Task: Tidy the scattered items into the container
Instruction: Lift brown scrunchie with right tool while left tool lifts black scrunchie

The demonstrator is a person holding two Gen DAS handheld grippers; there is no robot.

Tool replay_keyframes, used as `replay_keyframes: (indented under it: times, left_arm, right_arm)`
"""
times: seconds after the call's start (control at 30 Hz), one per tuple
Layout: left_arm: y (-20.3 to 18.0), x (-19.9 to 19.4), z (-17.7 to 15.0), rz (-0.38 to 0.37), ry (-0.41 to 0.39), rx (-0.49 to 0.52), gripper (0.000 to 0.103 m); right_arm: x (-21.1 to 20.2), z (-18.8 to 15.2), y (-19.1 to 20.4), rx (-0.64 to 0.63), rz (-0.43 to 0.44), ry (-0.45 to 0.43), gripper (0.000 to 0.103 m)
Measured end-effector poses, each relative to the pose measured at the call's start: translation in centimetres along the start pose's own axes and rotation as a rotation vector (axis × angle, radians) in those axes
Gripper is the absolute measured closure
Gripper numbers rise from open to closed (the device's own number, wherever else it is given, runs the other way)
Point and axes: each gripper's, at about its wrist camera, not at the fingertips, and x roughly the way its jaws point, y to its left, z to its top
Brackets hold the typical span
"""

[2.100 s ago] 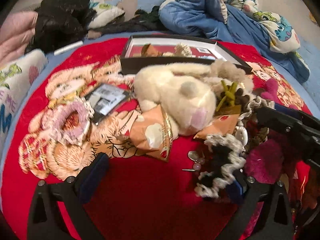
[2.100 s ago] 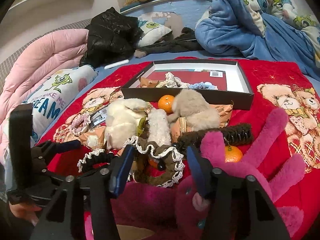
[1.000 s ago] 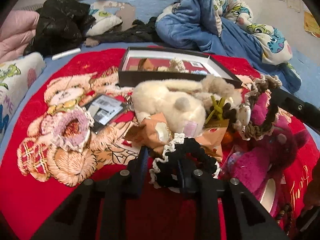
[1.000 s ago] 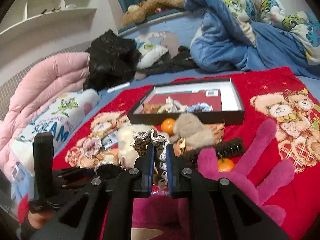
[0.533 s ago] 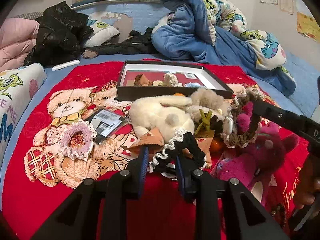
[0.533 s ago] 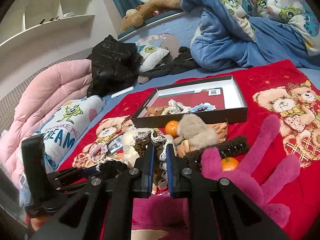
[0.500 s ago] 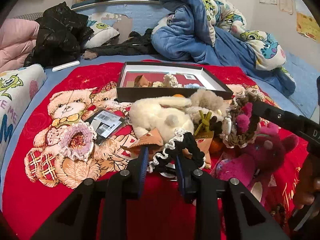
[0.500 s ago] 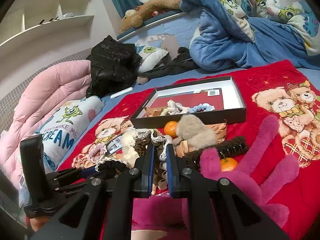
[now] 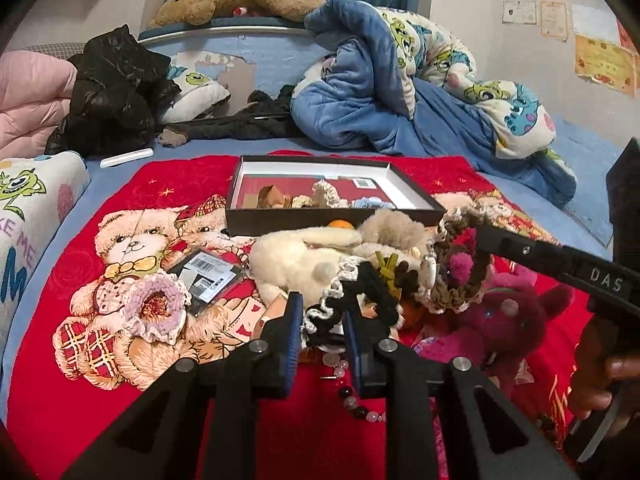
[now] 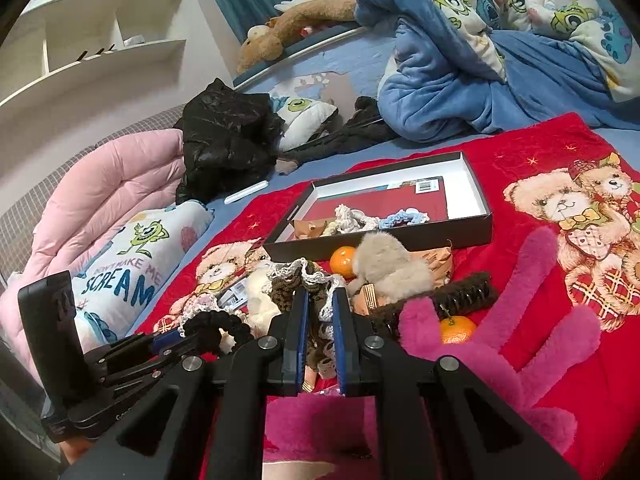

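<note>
My left gripper [image 9: 322,310] is shut on a black scrunchie with white lace trim [image 9: 360,284], lifted above the pile; it also shows in the right wrist view [image 10: 212,324]. My right gripper [image 10: 319,296] is shut on a brown scrunchie with lace edging [image 10: 302,276], which hangs at the right of the left wrist view [image 9: 456,268]. The black box [image 9: 332,218] sits beyond the pile on the red bear blanket and holds a snack packet and several scrunchies [image 10: 360,216].
In the pile lie a cream plush [image 9: 304,256], a beige plush [image 10: 384,268], two oranges [image 10: 343,260], a dark hair claw [image 10: 460,294], a magenta plush [image 10: 532,312], a pink scrunchie [image 9: 154,306], a barcoded packet [image 9: 206,276] and a bead bracelet [image 9: 352,396]. Bedding rings the blanket.
Both grippers closed on their scrunchies and lifted them off the pile; since half a second ago both have risen a little higher and drawn slightly back.
</note>
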Motion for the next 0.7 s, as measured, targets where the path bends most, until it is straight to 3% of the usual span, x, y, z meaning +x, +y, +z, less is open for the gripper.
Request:
replay_keyframes:
  times: [0.07, 0.33, 0.7]
  left_arm:
    - [0.08, -0.31, 0.12, -0.008, -0.015, -0.007, 0.088]
    - [0.11, 0.04, -0.03, 0.002, -0.006, -0.011, 0.092]
    - [-0.21, -0.93, 0.21, 0.000, -0.047, -0.018, 0.093]
  right_arm:
    - [-0.06, -0.03, 0.05, 0.000, 0.003, -0.002, 0.091]
    - [-0.07, -0.02, 0.11, 0.000, 0.008, -0.003, 0.091]
    - [-0.04, 0.05, 0.06, 0.009, 0.008, -0.017, 0.091]
